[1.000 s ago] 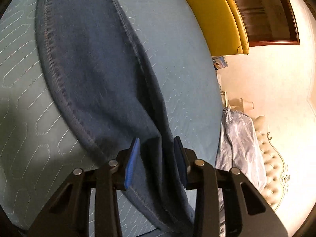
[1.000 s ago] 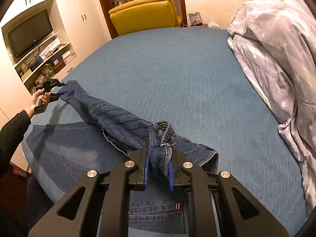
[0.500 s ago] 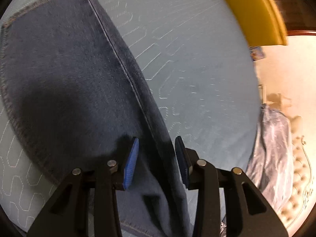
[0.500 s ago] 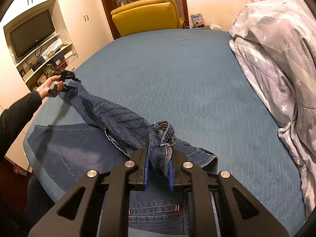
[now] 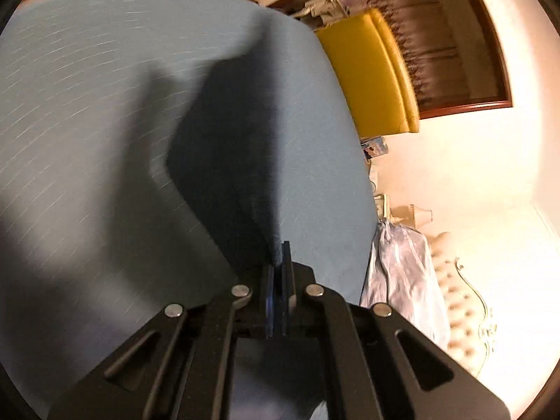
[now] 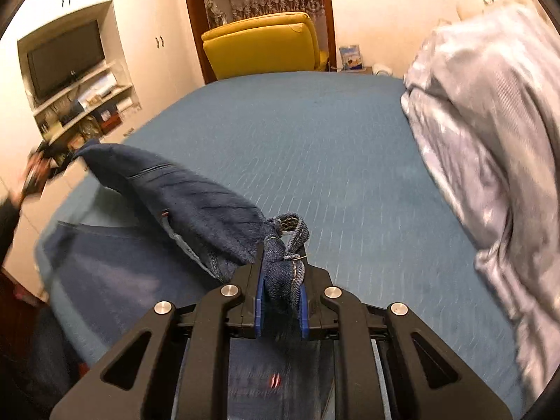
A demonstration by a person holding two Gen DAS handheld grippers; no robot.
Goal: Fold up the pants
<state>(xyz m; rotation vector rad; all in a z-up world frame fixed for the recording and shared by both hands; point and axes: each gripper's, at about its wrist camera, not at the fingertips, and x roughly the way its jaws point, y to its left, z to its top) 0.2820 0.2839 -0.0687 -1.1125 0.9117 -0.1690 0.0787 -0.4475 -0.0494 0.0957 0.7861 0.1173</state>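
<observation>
Dark blue jeans (image 6: 196, 206) lie across the blue bed (image 6: 315, 147). My right gripper (image 6: 280, 262) is shut on the bunched waistband (image 6: 283, 273). From there the upper leg stretches, raised, to the far left, where a hand holds my left gripper (image 6: 43, 164), blurred. The lower leg (image 6: 115, 273) lies flat on the bed. In the left wrist view my left gripper (image 5: 279, 253) is shut on the edge of the lifted leg (image 5: 227, 161), which hangs dark in front of the bed (image 5: 87, 105).
A grey star-print quilt (image 6: 490, 140) is piled along the bed's right side. A yellow armchair (image 6: 262, 45) stands past the far edge, and wall shelves with a TV (image 6: 66, 59) are at the left. A tufted headboard (image 5: 465, 315) shows in the left wrist view.
My left gripper has shut on the edge of the pant leg and lifted it off the bed. The right gripper kept its grip on the waistband and shifted with it.
</observation>
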